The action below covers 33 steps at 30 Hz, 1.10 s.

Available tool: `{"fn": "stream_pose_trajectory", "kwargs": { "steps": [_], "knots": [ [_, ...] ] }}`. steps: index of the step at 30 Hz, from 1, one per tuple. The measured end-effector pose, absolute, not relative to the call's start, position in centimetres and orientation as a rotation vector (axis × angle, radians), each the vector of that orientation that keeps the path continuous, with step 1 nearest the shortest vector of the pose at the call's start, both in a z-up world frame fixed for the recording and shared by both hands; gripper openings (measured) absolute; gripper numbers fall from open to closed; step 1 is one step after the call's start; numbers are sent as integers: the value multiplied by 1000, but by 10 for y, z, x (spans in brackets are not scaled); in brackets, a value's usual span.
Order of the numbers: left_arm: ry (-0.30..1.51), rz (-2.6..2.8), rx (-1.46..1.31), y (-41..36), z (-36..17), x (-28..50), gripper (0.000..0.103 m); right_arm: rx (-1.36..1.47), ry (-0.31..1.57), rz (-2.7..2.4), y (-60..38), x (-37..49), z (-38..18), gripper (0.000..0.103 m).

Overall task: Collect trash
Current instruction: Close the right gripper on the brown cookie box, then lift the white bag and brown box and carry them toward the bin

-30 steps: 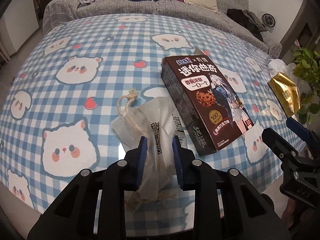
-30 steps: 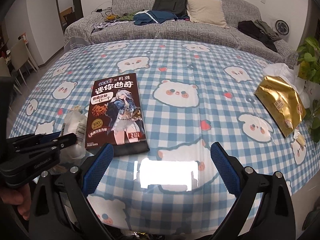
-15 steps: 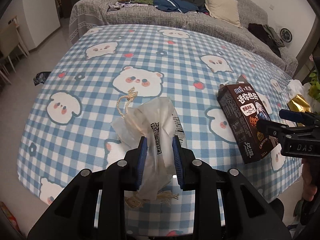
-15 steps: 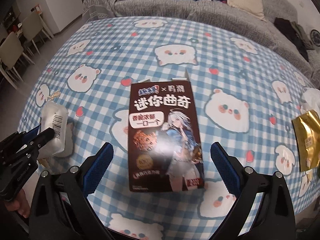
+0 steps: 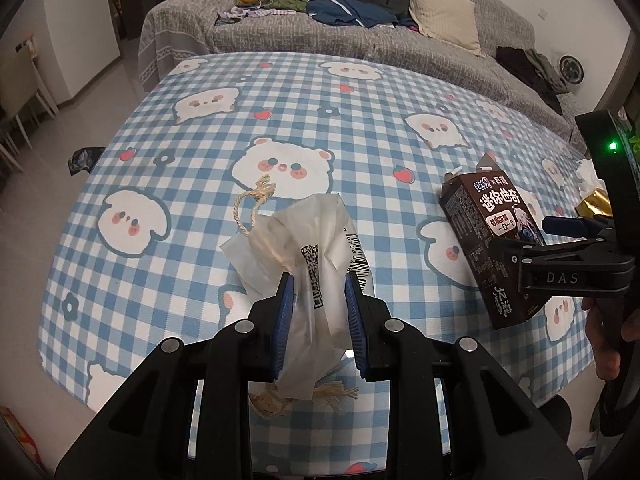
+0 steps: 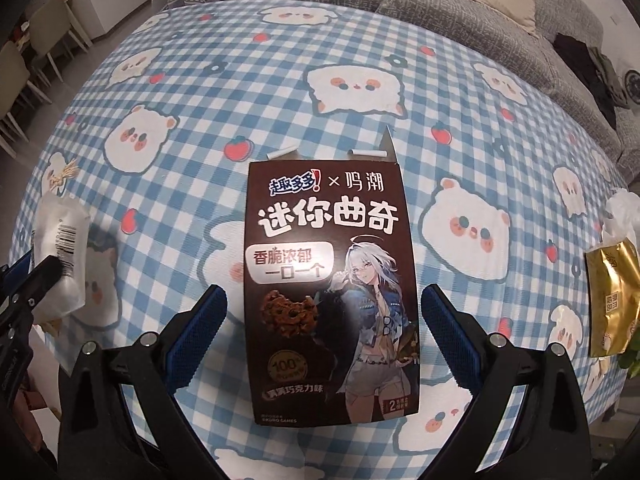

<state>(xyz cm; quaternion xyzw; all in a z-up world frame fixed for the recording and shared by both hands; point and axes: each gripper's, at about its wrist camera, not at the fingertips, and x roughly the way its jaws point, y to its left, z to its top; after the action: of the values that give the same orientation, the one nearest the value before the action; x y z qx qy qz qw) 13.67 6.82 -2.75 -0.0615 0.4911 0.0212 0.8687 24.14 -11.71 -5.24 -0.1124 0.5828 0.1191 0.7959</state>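
My left gripper is shut on a crumpled white plastic bag with a barcode and twine ties, held above the checked tablecloth. The same bag shows at the left edge of the right wrist view, in the left gripper. A dark brown cookie box lies flat on the cloth, its top flap open. My right gripper hangs open over the box, one finger on each side and clear of it. In the left wrist view the box sits at the right, partly behind the right gripper.
A gold foil packet and a crumpled white tissue lie near the table's right edge. A grey sofa with clothes, a backpack and a cushion runs along the far side. Chairs stand on the floor at left.
The right gripper has swung left and come down over the cookie box, which now sits between its open fingers. The left gripper moved away to the left with the bag, then held still.
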Motion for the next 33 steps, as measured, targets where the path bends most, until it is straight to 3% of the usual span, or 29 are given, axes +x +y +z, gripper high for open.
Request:
{"fn": "stream_pose_trajectory", "kwargs": {
  "steps": [18, 33],
  "knots": [
    [1047, 46, -126, 67, -37, 136, 26, -214, 1253, 227, -120, 240, -71, 88],
    [1020, 32, -107, 51, -19, 116, 26, -191, 1149, 224, -128, 196, -24, 89]
  ]
}}
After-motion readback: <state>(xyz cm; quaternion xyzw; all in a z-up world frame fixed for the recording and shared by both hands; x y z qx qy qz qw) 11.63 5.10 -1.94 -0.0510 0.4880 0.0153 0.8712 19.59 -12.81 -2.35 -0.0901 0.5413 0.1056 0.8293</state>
